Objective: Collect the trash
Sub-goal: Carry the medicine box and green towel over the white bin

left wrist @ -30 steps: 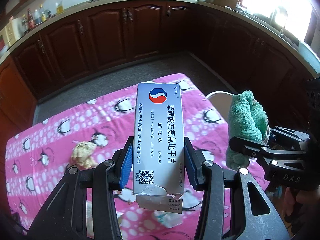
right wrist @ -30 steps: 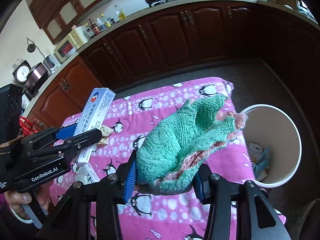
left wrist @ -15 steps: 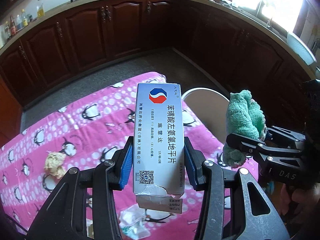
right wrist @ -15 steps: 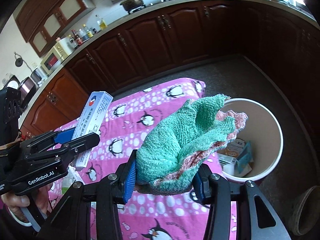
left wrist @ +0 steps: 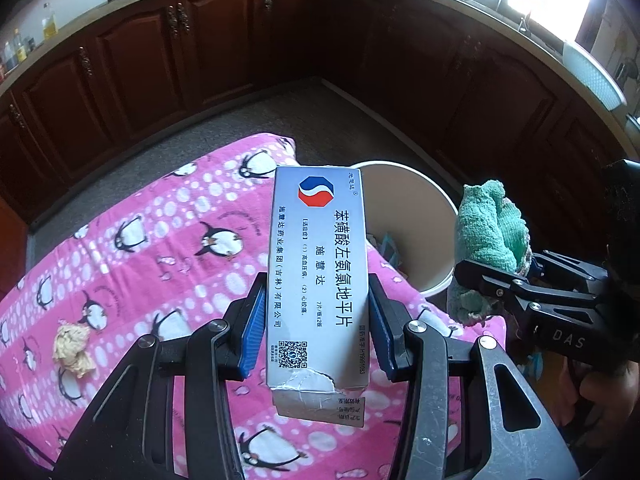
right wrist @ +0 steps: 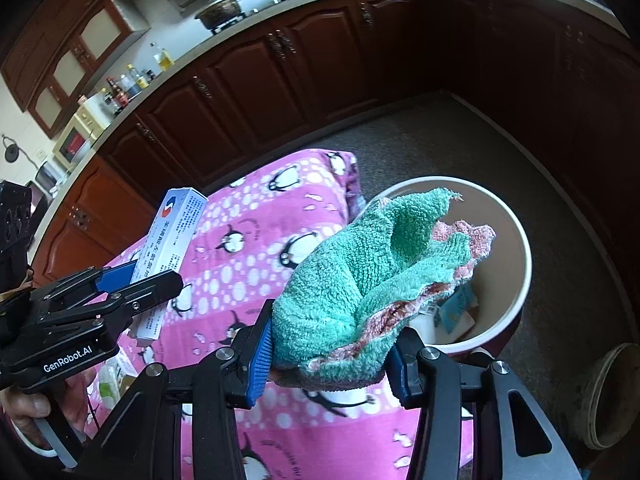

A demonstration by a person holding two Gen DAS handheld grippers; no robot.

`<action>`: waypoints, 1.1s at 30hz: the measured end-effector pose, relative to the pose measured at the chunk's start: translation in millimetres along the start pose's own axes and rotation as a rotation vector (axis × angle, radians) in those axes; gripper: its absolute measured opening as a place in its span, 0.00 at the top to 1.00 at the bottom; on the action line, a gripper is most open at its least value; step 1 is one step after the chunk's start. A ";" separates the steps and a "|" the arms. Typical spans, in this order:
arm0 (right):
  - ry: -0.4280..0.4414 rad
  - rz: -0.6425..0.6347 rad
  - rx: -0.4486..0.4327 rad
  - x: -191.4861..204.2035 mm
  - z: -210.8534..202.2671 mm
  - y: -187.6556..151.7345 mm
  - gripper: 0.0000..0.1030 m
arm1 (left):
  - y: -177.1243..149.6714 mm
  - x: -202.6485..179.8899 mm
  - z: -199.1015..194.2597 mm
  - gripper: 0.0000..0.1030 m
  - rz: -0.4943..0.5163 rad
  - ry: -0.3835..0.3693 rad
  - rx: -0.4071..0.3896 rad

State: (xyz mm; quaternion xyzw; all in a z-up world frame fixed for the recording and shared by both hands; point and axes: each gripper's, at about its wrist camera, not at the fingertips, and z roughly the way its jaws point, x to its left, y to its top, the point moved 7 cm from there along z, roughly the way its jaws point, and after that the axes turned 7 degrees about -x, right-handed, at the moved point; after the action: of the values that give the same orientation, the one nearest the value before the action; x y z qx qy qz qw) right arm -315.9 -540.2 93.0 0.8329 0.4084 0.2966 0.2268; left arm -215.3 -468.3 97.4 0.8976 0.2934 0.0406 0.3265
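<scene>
A pink penguin-print cloth [left wrist: 168, 248] is spread over the table, and just past its far corner a cream bin [right wrist: 516, 240] is stood on the floor with scraps already lying inside. A green towel [right wrist: 352, 288] is bunched and clamped between the blue pads of the right gripper [right wrist: 328, 344], held over the table edge beside the bin's rim. A torn medicine box [left wrist: 320, 272] is pinched by its sides in the left gripper [left wrist: 316, 320], raised above the cloth. A crumpled paper wad [left wrist: 72, 346] is left lying on the cloth.
</scene>
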 end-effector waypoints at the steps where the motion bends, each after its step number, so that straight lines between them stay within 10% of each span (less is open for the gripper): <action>1: -0.004 0.005 0.001 -4.2 0.1 -0.5 0.55 | 0.7 -1.9 2.8 0.57 0.001 -0.005 0.003; 33: -0.116 0.114 0.115 -93.6 54.3 -15.2 0.55 | 12.5 -48.8 84.3 0.57 -0.001 -0.102 0.103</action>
State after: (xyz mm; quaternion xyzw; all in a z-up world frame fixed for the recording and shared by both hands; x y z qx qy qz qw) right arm -333.3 -615.3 15.5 0.8822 0.3630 0.2363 0.1847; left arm -227.1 -550.3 44.8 0.9138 0.2787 -0.0206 0.2946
